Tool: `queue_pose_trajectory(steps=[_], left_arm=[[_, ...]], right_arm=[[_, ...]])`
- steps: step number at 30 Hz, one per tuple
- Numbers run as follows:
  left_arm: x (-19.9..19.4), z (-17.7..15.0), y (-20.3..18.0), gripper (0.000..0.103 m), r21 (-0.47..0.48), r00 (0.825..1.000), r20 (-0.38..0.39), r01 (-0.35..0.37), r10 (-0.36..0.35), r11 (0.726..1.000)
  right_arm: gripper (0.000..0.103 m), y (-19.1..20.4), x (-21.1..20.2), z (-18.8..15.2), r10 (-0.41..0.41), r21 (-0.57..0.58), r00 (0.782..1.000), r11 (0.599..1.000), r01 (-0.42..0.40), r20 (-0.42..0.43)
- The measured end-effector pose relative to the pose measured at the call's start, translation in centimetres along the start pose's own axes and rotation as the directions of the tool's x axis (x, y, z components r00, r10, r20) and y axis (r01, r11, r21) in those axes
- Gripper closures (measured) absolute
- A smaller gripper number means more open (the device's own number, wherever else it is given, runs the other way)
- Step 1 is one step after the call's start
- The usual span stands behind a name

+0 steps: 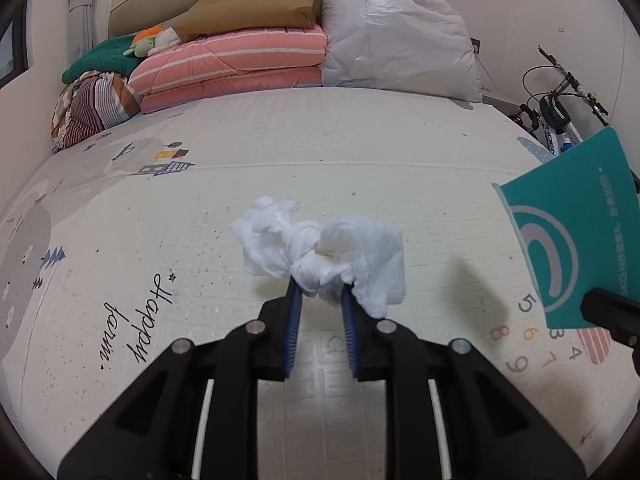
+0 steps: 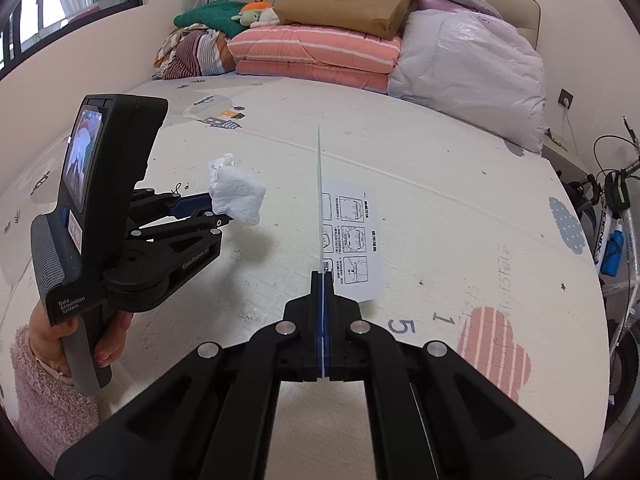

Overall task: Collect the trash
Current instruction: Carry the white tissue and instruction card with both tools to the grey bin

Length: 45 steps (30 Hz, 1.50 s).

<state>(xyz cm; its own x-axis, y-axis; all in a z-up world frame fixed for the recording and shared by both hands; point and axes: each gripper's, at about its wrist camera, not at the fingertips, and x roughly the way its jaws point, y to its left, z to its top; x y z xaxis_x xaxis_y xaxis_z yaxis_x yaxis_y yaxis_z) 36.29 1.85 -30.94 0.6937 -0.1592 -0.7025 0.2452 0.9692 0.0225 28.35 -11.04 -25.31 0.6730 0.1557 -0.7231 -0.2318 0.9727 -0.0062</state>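
Observation:
A crumpled white tissue [image 1: 320,252] is pinched between the blue pads of my left gripper [image 1: 320,292], lifted off the printed play mat [image 1: 280,152]. The right wrist view shows the same tissue [image 2: 238,196] sticking out of the left gripper [image 2: 216,210] at the left. My right gripper [image 2: 322,280] is shut on a thin folded card [image 2: 356,240], held edge-on, white with printed instruction pictures on one side. In the left wrist view that card [image 1: 572,232] shows its teal face at the right edge, with a black finger of the right gripper [image 1: 612,312] below it.
Folded pink striped quilts [image 1: 240,64], a brown paper bag [image 1: 260,4] and a bagged white duvet [image 1: 400,40] are piled at the mat's far end. A bicycle [image 2: 612,220] leans at the right. A hand in a pink fuzzy sleeve [image 2: 52,396] holds the left gripper's handle.

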Motion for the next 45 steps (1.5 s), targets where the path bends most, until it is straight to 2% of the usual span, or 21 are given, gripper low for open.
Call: queue_pose_trajectory(steps=[7,12,16,20,26,30,34,45], left_arm=[[-2.8,0.0,-4.9,0.083,0.119,0.999,0.038,0.033,-0.038,0.992],[-4.6,-0.9,-10.4,0.083,0.242,0.994,0.042,0.087,-0.1,0.966],[-7.0,-2.5,-15.7,0.083,0.375,0.986,0.049,0.129,-0.158,0.918],[-10.2,-4.0,-20.7,0.083,0.466,0.963,0.024,0.225,-0.267,0.856],[-16.0,-6.2,-29.3,0.083,0.569,0.887,-0.075,0.413,-0.455,0.711],[-19.6,-7.1,-33.7,0.083,0.612,0.854,-0.11,0.462,-0.509,0.642],[-22.7,-8.0,-36.9,0.083,0.64,0.846,-0.135,0.472,-0.516,0.606],[-29.9,-9.1,-45.6,0.083,0.684,0.838,-0.158,0.474,-0.522,0.554]], right_arm=[[0.103,-2.8,-4.5,-2.5,-0.065,0.076,0.998,0.995,0.065,-0.002],[0.103,-6.3,-9.2,-5.7,-0.105,0.186,0.994,0.977,0.105,-0.012],[0.103,-10.1,-15.0,-9.4,-0.149,0.287,0.989,0.946,0.149,-0.02],[0.103,-13.1,-20.9,-13.3,-0.236,0.347,0.971,0.908,0.234,-0.037],[0.103,-16.6,-28.8,-19.2,-0.366,0.466,0.928,0.81,0.355,-0.072],[0.103,-18.1,-33.1,-22.9,-0.427,0.534,0.899,0.74,0.408,-0.095],[0.103,-19.3,-36.7,-25.8,-0.469,0.568,0.877,0.695,0.441,-0.107],[0.103,-23.7,-46.3,-33.1,-0.499,0.671,0.864,0.618,0.409,-0.067]])
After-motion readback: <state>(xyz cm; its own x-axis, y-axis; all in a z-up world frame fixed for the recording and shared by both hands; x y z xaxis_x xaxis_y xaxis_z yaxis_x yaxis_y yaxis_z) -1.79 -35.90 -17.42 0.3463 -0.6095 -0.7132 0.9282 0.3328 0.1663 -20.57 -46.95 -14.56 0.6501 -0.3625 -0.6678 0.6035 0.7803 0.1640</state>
